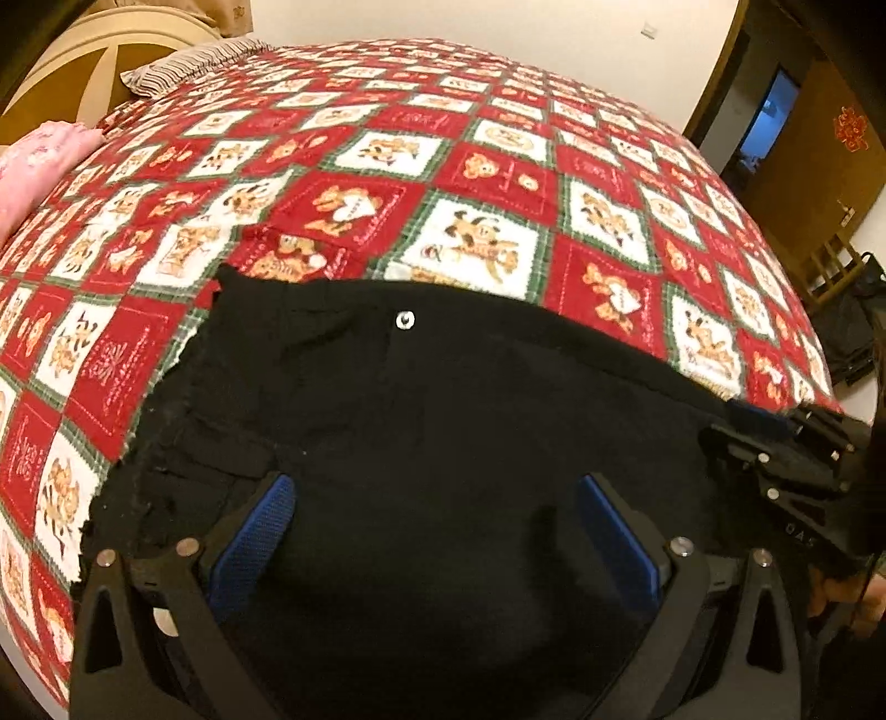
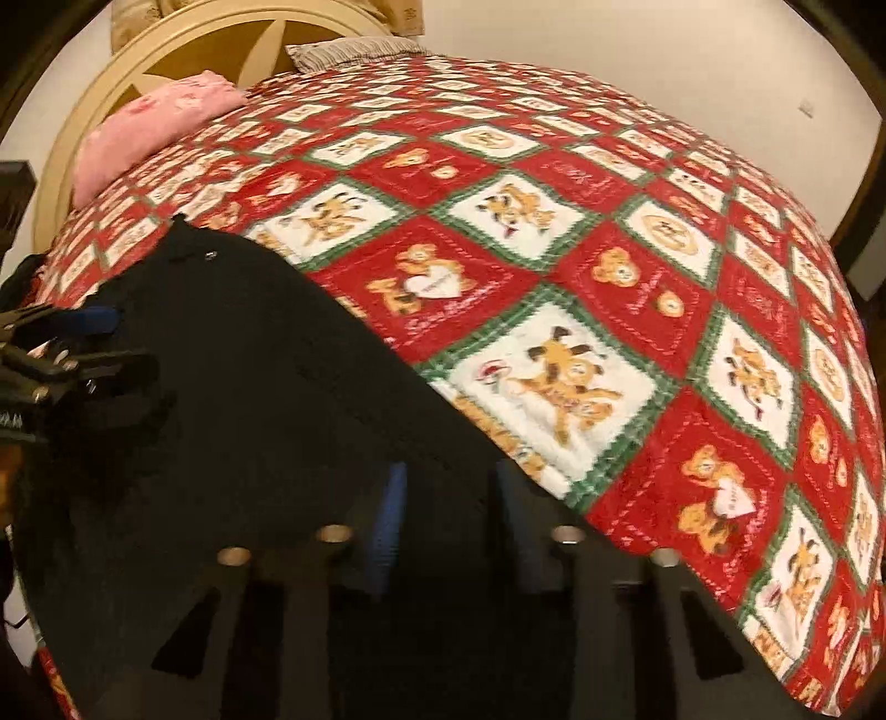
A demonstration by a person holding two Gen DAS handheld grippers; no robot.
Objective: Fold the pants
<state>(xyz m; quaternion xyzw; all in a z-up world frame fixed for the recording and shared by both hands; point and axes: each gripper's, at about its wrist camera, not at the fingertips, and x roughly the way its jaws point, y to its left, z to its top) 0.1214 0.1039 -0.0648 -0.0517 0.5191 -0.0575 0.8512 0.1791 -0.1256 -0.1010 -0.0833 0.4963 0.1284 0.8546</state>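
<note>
Black pants (image 1: 421, 421) lie flat on bed quilt (image 1: 498, 166), waistband w/ metal button (image 1: 405, 319) facing away. Left hand-held gripper (image 1: 437, 531): jaws spread, hovering over fabric, nothing pinched. Right hand-held gripper (image 2: 443, 520): jaws nearly together at pants' right edge; pinch likely, blur hides contact. Long axis runs toward viewer.

A red, white and green checked bedspread (image 1: 498, 183) covers the bed, with a pink pillow (image 2: 160, 122) and striped pillow (image 2: 354, 52) near the headboard (image 2: 183, 41).
</note>
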